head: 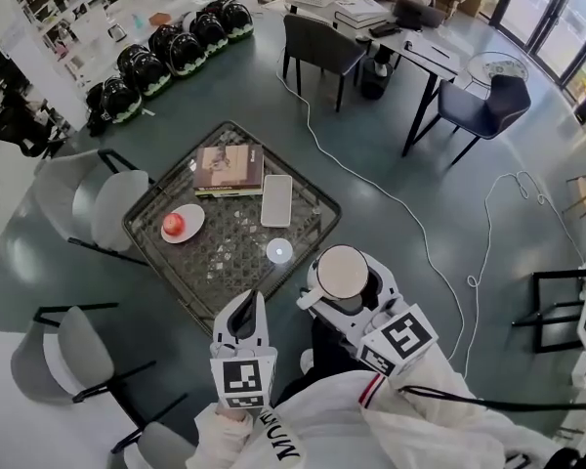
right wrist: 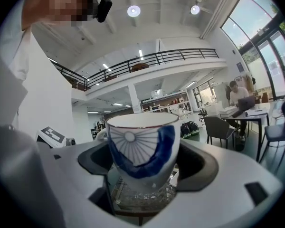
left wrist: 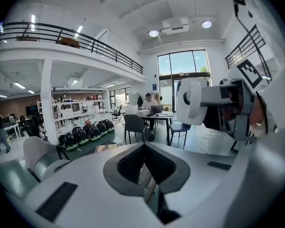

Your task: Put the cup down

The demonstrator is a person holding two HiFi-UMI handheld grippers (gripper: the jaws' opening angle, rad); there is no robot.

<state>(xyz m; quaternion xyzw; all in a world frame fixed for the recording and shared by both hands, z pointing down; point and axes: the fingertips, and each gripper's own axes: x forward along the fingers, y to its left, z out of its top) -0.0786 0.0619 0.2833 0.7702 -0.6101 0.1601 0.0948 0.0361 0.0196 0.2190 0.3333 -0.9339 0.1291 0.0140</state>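
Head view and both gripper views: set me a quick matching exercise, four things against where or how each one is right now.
Things:
1. cup
2. apple
3. book
4. left gripper

States:
A. on the white plate
B. jaws together, nothing held
C. held between the jaws of the right gripper
D. lying flat on the far part of the table

Pairs: 1-C, 2-A, 3-D, 4-B.
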